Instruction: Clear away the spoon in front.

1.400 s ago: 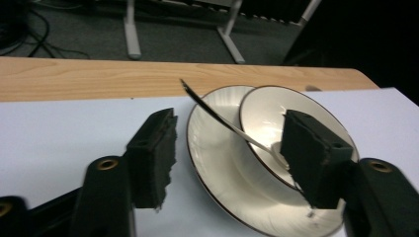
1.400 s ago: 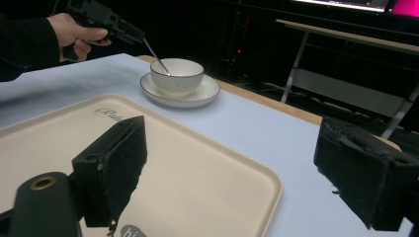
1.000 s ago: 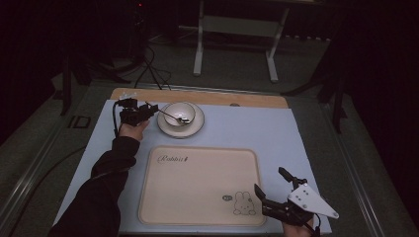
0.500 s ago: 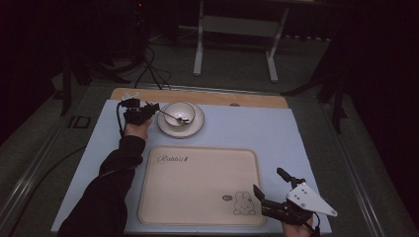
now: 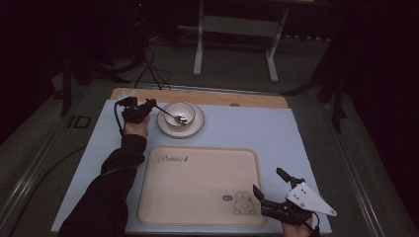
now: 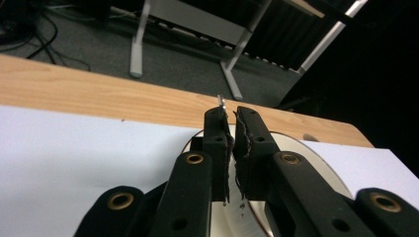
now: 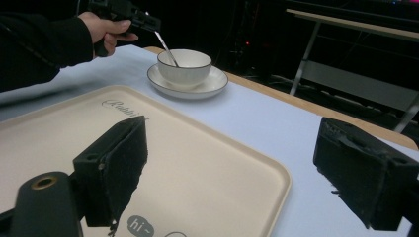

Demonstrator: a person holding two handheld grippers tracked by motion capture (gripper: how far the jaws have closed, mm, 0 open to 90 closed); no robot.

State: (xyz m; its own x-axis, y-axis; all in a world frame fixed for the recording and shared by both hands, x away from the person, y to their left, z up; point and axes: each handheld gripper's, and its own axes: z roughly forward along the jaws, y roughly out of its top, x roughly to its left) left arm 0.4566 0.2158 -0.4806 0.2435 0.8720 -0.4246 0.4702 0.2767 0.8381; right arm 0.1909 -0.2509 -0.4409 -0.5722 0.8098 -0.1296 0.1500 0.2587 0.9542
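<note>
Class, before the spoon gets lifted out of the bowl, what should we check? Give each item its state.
1. Left gripper shut on the thin metal spoon handle: ok.
2. Spoon's far end inside the white ceramic bowl: ok.
3. Bowl sits upright on the white round saucer: ok.
4. Beige rectangular plastic tray bare, ready to receive: ok.
5. Right gripper open, holding nothing: ok.
6. Anything in the bowl besides the spoon: cannot tell.
</note>
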